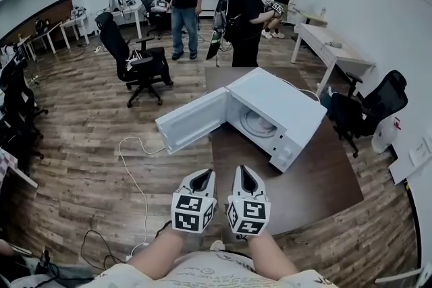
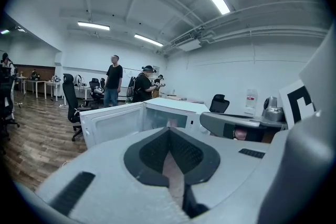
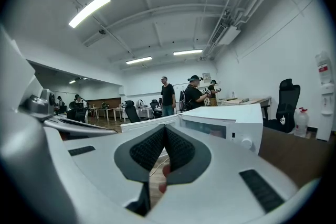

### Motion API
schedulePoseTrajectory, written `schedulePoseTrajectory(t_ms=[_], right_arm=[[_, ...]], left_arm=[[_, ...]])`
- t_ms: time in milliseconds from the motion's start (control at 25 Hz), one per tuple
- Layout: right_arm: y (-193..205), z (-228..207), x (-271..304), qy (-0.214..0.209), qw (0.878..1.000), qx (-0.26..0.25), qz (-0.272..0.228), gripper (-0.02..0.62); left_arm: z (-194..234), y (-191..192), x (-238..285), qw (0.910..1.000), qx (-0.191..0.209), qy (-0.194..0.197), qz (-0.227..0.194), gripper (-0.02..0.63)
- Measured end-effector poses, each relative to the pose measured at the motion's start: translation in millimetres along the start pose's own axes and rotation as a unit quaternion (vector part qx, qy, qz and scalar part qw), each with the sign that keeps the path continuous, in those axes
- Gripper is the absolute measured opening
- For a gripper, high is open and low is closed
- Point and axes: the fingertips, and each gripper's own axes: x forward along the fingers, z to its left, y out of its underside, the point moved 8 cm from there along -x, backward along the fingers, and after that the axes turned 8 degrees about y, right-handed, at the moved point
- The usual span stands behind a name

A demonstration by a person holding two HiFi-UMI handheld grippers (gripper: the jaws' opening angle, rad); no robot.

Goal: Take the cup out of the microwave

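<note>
A white microwave (image 1: 287, 111) stands on a brown table (image 1: 317, 179), its door (image 1: 192, 121) swung wide open to the left. Inside the cavity I see a pale round shape (image 1: 258, 123); whether it is the cup or the turntable I cannot tell. A small pinkish object (image 2: 171, 123) shows in the cavity in the left gripper view, and again (image 3: 215, 132) behind the microwave's front in the right gripper view. Both grippers hang side by side near my body, short of the microwave. The left gripper (image 1: 201, 175) (image 2: 169, 129) is shut and holds nothing. The right gripper (image 1: 244, 170) (image 3: 165, 127) is likewise shut and holds nothing.
A white cable (image 1: 135, 165) trails over the wooden floor left of the table. A black office chair (image 1: 138, 61) stands beyond the door, another (image 1: 368, 108) right of the table. Three people (image 1: 246, 17) stand at the back. A long desk (image 1: 331, 47) runs along the right wall.
</note>
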Motion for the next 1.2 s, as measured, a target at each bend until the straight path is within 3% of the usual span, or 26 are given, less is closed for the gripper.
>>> schedulePoseTrajectory(t_ms=[760, 1200], right_arm=[[1.7, -64.9, 17.7, 0.069, 0.997, 0.027, 0.009, 0.016], [-3.0, -72.6, 44.9, 0.132, 0.991, 0.018, 0.015, 0.015]], left_arm=[[-16.1, -6.4, 79.1, 0.9973, 0.005, 0.070, 0.023, 0.014], [8.0, -17.2, 133.9, 0.9899, 0.004, 0.135, 0.041, 0.014]])
